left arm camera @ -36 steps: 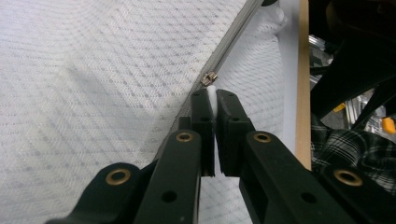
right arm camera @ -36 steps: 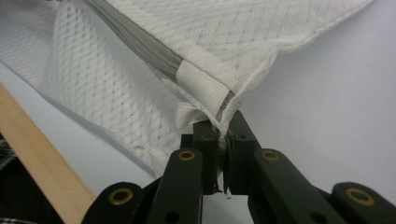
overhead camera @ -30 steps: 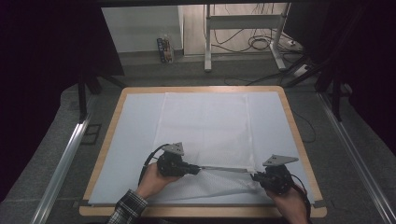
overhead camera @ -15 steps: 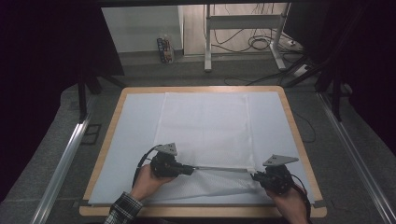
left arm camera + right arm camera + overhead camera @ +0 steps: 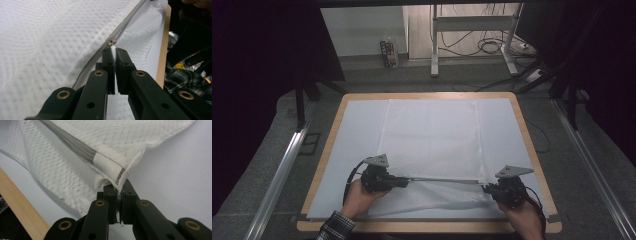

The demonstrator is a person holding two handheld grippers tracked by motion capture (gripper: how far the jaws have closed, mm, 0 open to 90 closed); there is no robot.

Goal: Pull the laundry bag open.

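White mesh zip bag (image 5: 432, 145) lies flat on the pale mat of the wooden-edged table (image 5: 527, 135), its near edge lifted between the two grippers. Grey zipper (image 5: 442, 179) runs taut along that lifted edge, from one gripper to the other. Left gripper (image 5: 115, 53): jaws clamped narrow on the white pull tab (image 5: 113, 50), just behind the metal slider (image 5: 111, 42). Right gripper (image 5: 119, 188): jaws pinched on the bag's corner (image 5: 119, 175), at the zipper's stitched end. Both hands near the table's front rim.
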